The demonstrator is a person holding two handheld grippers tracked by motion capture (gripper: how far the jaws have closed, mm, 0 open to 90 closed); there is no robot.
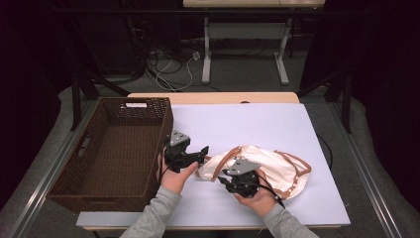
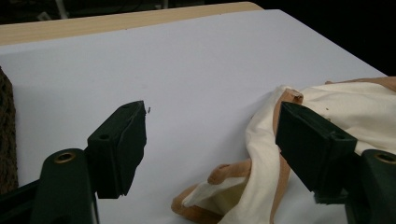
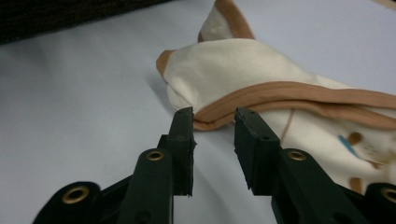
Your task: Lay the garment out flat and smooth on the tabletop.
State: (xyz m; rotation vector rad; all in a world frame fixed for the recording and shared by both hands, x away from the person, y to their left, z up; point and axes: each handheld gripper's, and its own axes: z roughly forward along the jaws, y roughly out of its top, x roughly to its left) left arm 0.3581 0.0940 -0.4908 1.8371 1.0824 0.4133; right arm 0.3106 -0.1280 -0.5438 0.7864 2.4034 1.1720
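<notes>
A cream garment point(image 1: 278, 166) with tan trim lies crumpled on the white tabletop point(image 1: 247, 124), right of centre. My left gripper point(image 1: 202, 154) is held at the garment's left end, jaws wide open. In the left gripper view, the left gripper point(image 2: 212, 112) has bare table between its jaws and the garment point(image 2: 261, 154) lies by the right jaw. My right gripper point(image 1: 221, 179) sits at the garment's near left edge. In the right gripper view, the right gripper point(image 3: 215, 115) is open a narrow gap, with the tan hem of the garment point(image 3: 233, 70) just at its tips.
A large brown wicker basket point(image 1: 159, 148) stands empty on the table's left side, close beside the left hand; its wall point(image 2: 5, 140) borders the left gripper view. Bare white surface stretches behind the garment. The table's wooden far edge point(image 1: 213, 97) meets the floor area.
</notes>
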